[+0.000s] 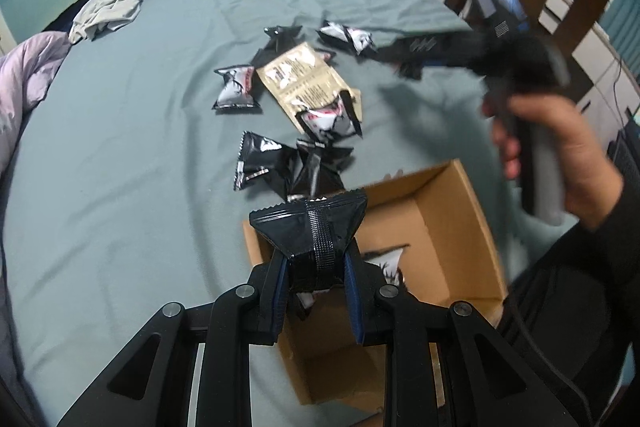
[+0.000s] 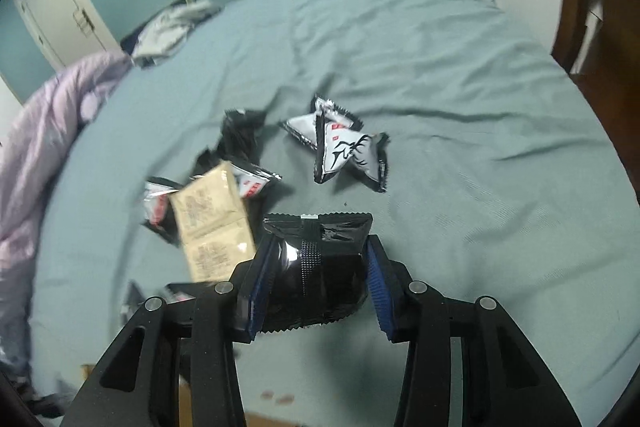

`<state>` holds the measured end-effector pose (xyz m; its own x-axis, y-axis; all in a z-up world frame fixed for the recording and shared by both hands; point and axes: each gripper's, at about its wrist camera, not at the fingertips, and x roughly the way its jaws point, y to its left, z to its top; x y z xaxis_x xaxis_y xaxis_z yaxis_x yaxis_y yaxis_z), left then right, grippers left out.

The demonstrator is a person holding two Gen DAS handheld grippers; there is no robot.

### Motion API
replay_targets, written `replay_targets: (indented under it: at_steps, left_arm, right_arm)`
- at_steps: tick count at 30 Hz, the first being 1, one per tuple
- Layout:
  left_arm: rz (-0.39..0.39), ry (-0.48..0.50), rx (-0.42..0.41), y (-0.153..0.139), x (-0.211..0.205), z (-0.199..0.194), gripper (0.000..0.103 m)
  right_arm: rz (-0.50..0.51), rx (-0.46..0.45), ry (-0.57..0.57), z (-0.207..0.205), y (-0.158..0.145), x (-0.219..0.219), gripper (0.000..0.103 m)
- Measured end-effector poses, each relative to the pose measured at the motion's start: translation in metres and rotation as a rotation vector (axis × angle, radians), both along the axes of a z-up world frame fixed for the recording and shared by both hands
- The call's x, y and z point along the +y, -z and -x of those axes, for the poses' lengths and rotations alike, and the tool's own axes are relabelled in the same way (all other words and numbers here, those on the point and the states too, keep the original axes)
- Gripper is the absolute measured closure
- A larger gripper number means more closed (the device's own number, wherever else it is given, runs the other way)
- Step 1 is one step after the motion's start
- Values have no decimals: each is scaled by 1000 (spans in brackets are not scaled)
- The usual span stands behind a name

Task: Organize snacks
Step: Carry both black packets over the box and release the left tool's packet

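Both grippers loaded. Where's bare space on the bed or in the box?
Free: the cardboard box floor beside the lone packet inside; the bedsheet right of the white packets; the sheet between the pile and the grey shirt. Crowded: around the tan bag, where packets overlap, and the black packets by the box's far corner.

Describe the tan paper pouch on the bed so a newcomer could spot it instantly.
Start at the wide teal bedsheet and find the cluster of glossy black-and-white snack packets at its middle. The flat tan paper pouch lies among them, the only matte beige item, covered in dark print.
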<state>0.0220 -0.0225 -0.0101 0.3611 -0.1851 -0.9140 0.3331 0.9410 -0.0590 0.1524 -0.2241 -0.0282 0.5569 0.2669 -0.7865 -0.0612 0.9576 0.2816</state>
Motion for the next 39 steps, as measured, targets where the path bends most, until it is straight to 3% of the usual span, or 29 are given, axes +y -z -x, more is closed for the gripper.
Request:
replay_targets:
  at_steps: [7,16,26,35,39]
  left_arm:
    - [10,33,47,4,-7,16,79]
    - [-53,81,76,16,-21,27,79]
    - [-115,82,171,44,-21,26,79]
    - [-169,102,179,57,-29,26,73]
    - [-143,106,163,51,-31,29,53]
  right_arm:
    - [-86,-80,-12,75,-34,-19,61]
    - [-157,-139,-60,138,-41,-27,61]
    - [-119,-101,-101,148,-38,-15,61]
    - [-71,-65,-125,138,-36,3,61]
    - [-79,-61,-119,136,-35,2,61]
